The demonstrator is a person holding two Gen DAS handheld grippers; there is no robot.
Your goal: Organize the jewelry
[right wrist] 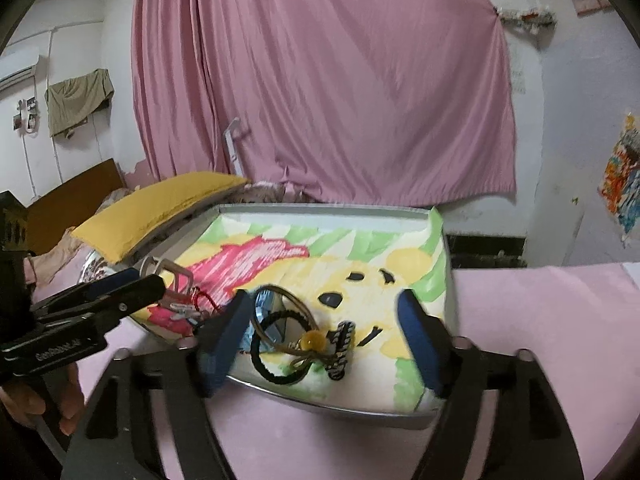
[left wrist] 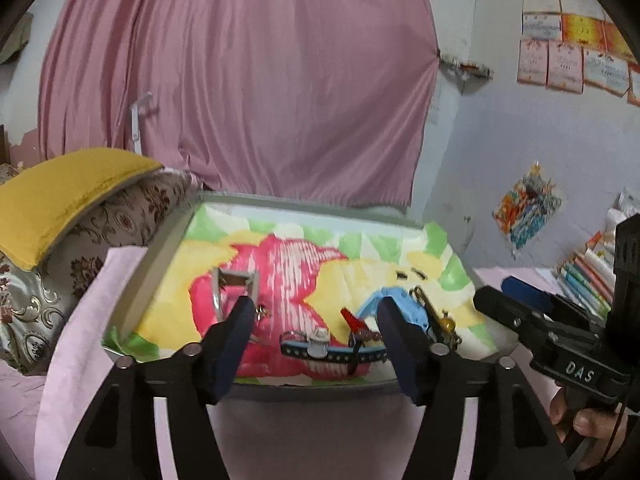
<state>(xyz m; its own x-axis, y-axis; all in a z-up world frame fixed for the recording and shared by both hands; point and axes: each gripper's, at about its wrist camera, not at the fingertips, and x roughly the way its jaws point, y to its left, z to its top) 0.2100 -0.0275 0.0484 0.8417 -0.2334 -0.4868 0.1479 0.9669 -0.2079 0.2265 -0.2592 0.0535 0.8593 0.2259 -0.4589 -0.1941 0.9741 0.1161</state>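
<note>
A metal tray lined with a colourful drawing holds the jewelry. In the left wrist view a black studded band with a white charm, a red clip, a blue hair claw, a gold pin and a small silver box lie near the front. My left gripper is open and empty just above them. In the right wrist view a black hair tie, a gold bangle, an amber bead and a striped clip lie between the open fingers of my right gripper.
The tray rests on a pink sheet on a bed. A yellow cushion and patterned pillows lie to the left. A pink curtain hangs behind. Books are stacked at the right.
</note>
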